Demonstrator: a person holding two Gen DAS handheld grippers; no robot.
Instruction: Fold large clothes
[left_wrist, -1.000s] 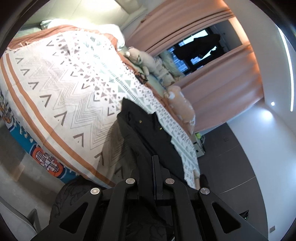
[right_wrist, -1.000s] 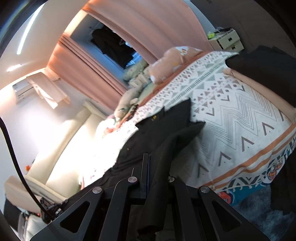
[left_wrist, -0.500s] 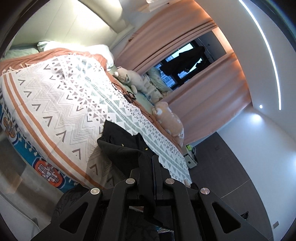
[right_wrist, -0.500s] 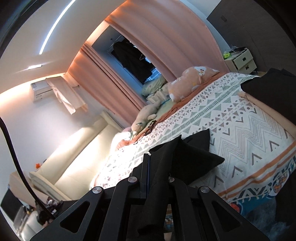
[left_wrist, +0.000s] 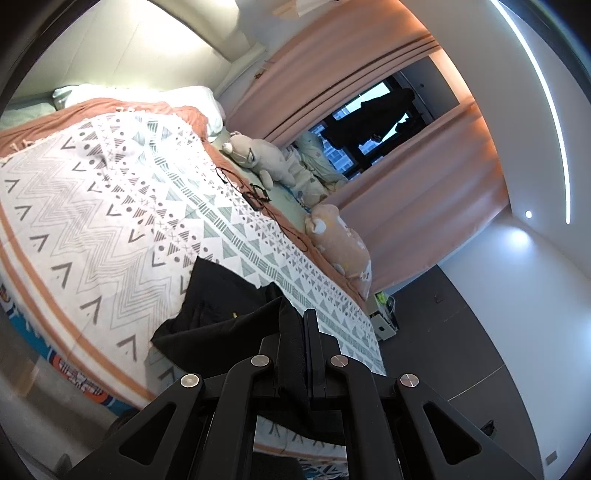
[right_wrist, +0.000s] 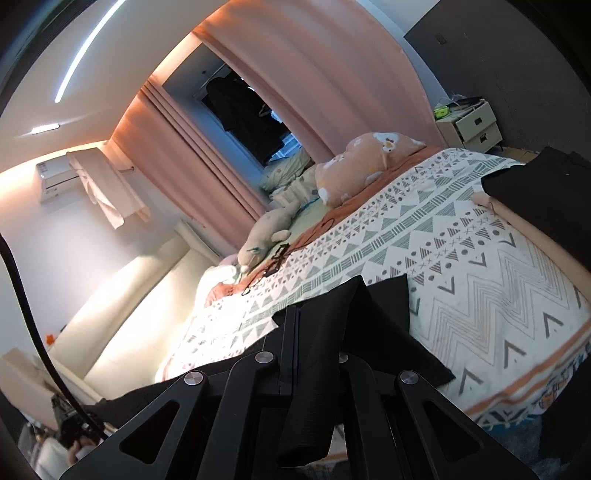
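Black cloth: a dark garment (left_wrist: 218, 314) lies partly on the bed and is lifted at its near edge into both grippers; in the right wrist view the same garment (right_wrist: 373, 325) rises in a fold over the patterned cover.
Left gripper: the left gripper (left_wrist: 304, 332) has its jaws pressed together on a bunched strip of the black fabric, which runs down between the fingers and hangs below them.
Right gripper: the right gripper (right_wrist: 314, 332) is likewise clamped on the fabric; a thick fold drapes over its right finger and hides that fingertip.
Bed: the bedspread (left_wrist: 110, 221) is white with grey chevrons and triangles and an orange border stripe; a teal and orange patterned band shows along its lower edge.
On the bed: a beige plush toy (left_wrist: 255, 158) and a peach plush pillow (left_wrist: 340, 243) lie along the far side, with a thin black cable (left_wrist: 251, 192) looped near the beige toy.
Second dark pile: another black cloth (right_wrist: 535, 192) sits at the foot corner in the right wrist view.
Room: pink curtains (left_wrist: 417, 206) frame a dark window, and a small nightstand (right_wrist: 472, 125) stands beyond the bed.
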